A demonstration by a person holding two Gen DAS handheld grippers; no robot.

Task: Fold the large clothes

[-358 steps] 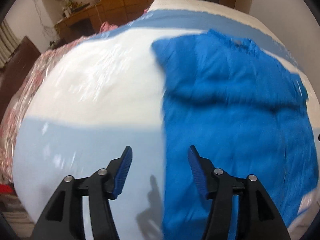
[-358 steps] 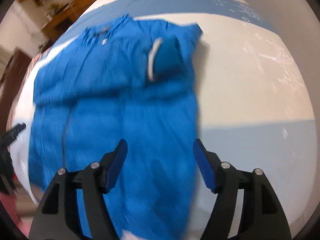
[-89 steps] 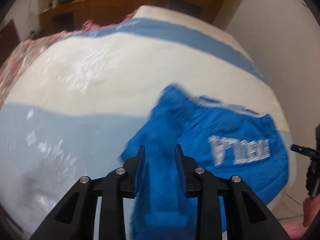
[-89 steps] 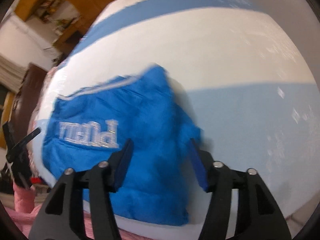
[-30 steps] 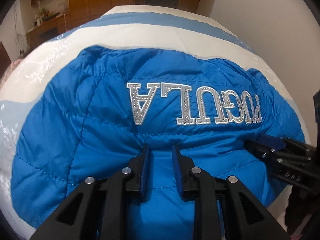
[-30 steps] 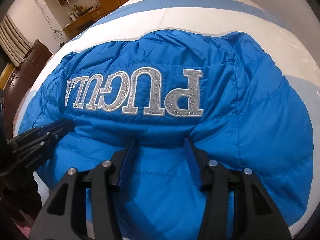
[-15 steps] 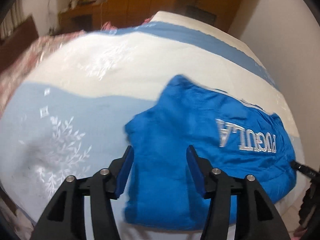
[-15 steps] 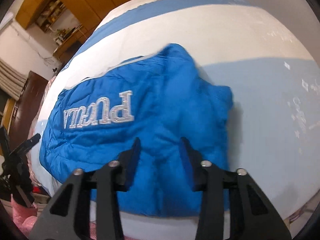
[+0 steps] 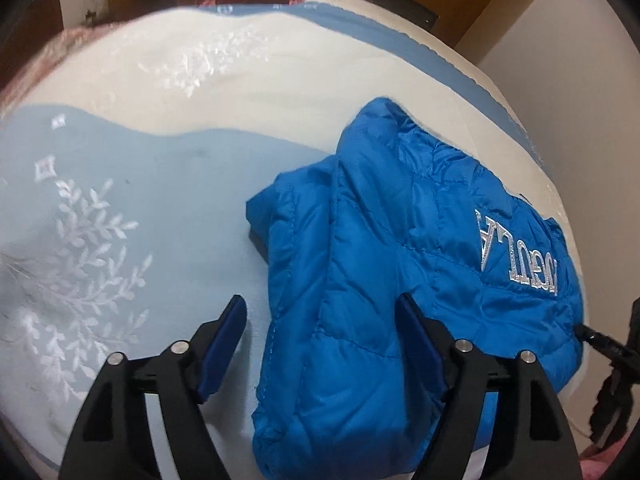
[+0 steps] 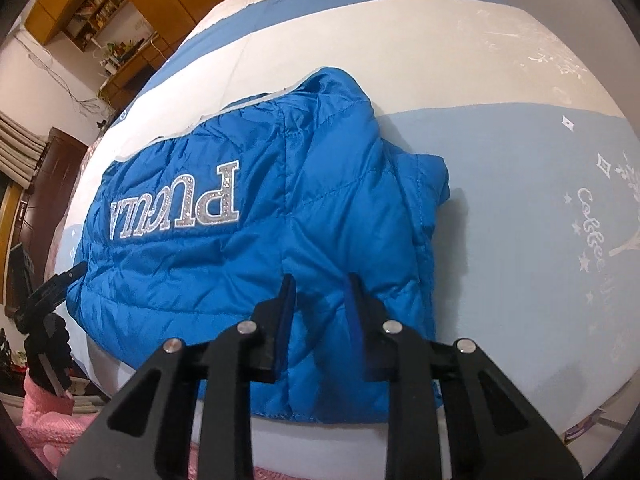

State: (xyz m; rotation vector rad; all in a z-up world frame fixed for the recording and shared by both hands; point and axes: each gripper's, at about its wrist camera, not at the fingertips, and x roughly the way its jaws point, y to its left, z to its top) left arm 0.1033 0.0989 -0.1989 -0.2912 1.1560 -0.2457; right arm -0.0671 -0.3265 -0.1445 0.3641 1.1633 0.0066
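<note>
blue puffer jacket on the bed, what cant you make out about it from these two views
- Blue puffer jacket, left wrist view: the silver lettering runs out of sight over the jacket's far side.
- Both views: sleeves and front are hidden inside the fold.
- Right wrist view: the right gripper covers part of the near hem, so whether its pads pinch fabric is unclear.

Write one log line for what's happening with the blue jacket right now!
blue puffer jacket: folded on bed cover | left gripper: open, just widened, over jacket edge | right gripper: narrowing above jacket, nothing gripped
</note>
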